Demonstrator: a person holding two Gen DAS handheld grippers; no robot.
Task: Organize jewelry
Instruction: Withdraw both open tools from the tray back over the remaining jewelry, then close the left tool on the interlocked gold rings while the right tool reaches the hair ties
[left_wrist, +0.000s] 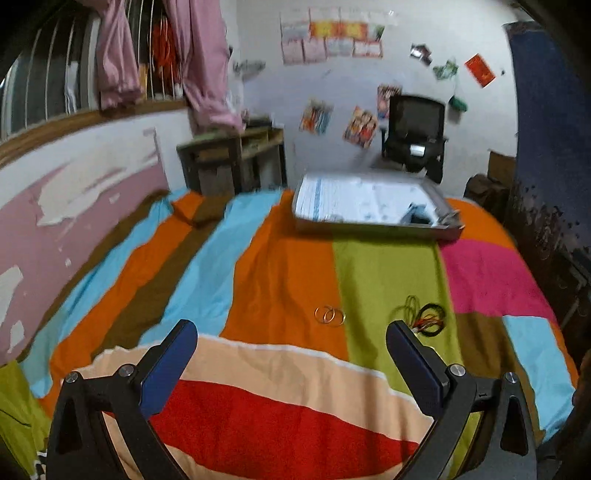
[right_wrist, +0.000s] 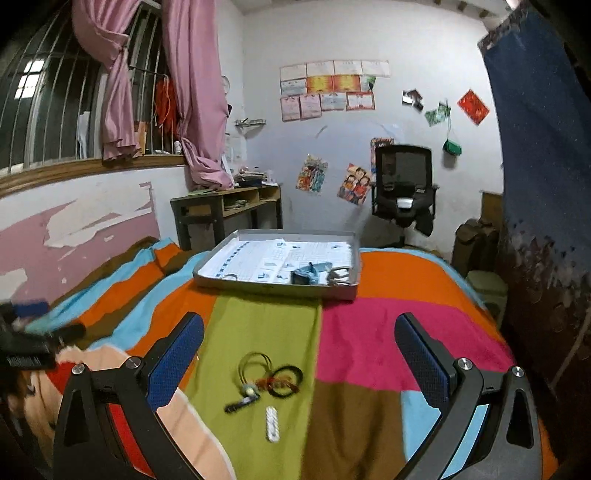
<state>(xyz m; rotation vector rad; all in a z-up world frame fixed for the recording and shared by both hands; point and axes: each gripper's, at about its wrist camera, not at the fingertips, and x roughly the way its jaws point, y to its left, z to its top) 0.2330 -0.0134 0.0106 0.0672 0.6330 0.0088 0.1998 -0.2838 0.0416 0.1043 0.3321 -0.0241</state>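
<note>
Lying loose on the green stripe of the patchwork bedspread (right_wrist: 258, 325): a tangle of black, green and red cord loops (right_wrist: 273, 374), a small black clip-like piece (right_wrist: 240, 403) and a short white beaded strand (right_wrist: 272, 424), all just ahead of the right claw (right_wrist: 299, 354) and between its blue-padded fingers (right_wrist: 177, 354). Right claw spread wide, holding nothing. Further left on the orange stripe, a pair of thin gold rings (left_wrist: 329, 315), ahead of the left claw (left_wrist: 291, 350) and slightly right of its centre; that claw likewise spread and empty. Well beyond both claws, a shallow grey paper-lined tray (right_wrist: 273, 290) already holding a blue object and some metal pieces, seemingly the destination.

Likely trouble: soft, wrinkled fabric giving way under a descending finger, so pads pinching cloth with the jewelry; tangled cords dragging neighbours along; thin rings slipping flat under the pads. Motion blur hiding fine detail. Nothing standing between pieces and tray; desk, black office chair (right_wrist: 404, 184) and window behind.
</note>
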